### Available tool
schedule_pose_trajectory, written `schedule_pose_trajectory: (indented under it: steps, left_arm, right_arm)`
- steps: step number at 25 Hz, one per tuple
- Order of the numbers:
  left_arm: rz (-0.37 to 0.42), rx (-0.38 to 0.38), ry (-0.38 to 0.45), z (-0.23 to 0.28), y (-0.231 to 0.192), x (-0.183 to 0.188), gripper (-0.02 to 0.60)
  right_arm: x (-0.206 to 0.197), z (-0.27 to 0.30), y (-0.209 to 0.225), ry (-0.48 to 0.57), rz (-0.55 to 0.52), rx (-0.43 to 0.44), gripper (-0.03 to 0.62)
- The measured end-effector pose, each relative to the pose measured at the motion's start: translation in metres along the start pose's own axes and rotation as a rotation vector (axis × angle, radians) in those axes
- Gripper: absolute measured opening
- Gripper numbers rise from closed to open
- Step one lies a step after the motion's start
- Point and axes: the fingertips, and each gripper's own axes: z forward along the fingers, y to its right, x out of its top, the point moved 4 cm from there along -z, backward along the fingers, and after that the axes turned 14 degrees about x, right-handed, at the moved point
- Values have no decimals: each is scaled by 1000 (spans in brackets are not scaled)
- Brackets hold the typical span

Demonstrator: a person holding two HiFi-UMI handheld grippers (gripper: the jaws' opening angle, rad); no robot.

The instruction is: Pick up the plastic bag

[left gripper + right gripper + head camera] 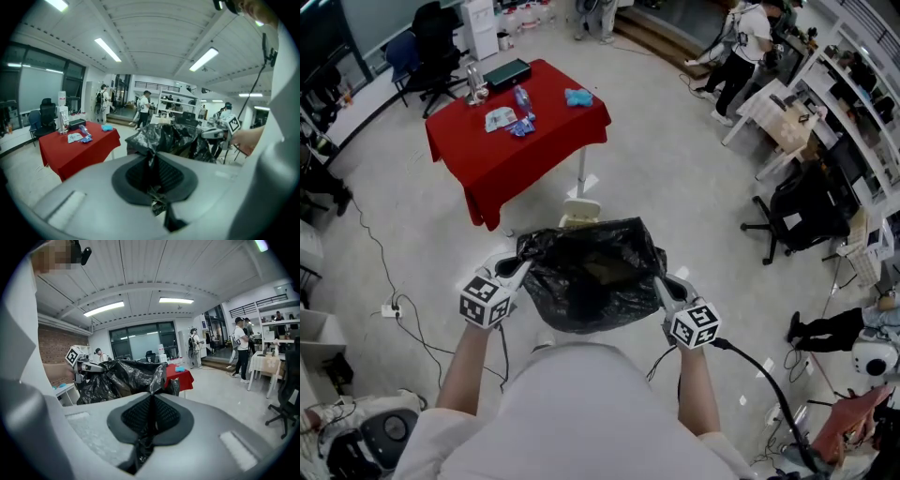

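Note:
A black plastic bag [592, 274] hangs in the air in front of me, stretched between both grippers with its mouth open upward. My left gripper [521, 268] is shut on the bag's left rim, and the film is pinched between its pads [151, 164]. My right gripper [662, 282] is shut on the right rim, with black film caught between its pads [151, 414]. In the left gripper view the bag [164, 138] bulges just beyond the jaws, with the right gripper [213, 134] past it. In the right gripper view the bag [123, 376] spreads toward the left gripper [86, 366].
A table with a red cloth [517, 131] stands ahead, carrying a bottle, a black box and small blue items. A white stool [579, 212] sits just beyond the bag. Cables [403, 314] trail on the floor at left. People, desks and an office chair [802, 211] stand at right.

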Motion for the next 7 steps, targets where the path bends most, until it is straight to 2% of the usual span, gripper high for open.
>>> schedule_pose_trajectory:
  steps: [7]
  left_arm:
    - [13, 5, 20, -1, -7, 1, 6]
  right_arm:
    - [3, 5, 2, 12, -22, -17, 2]
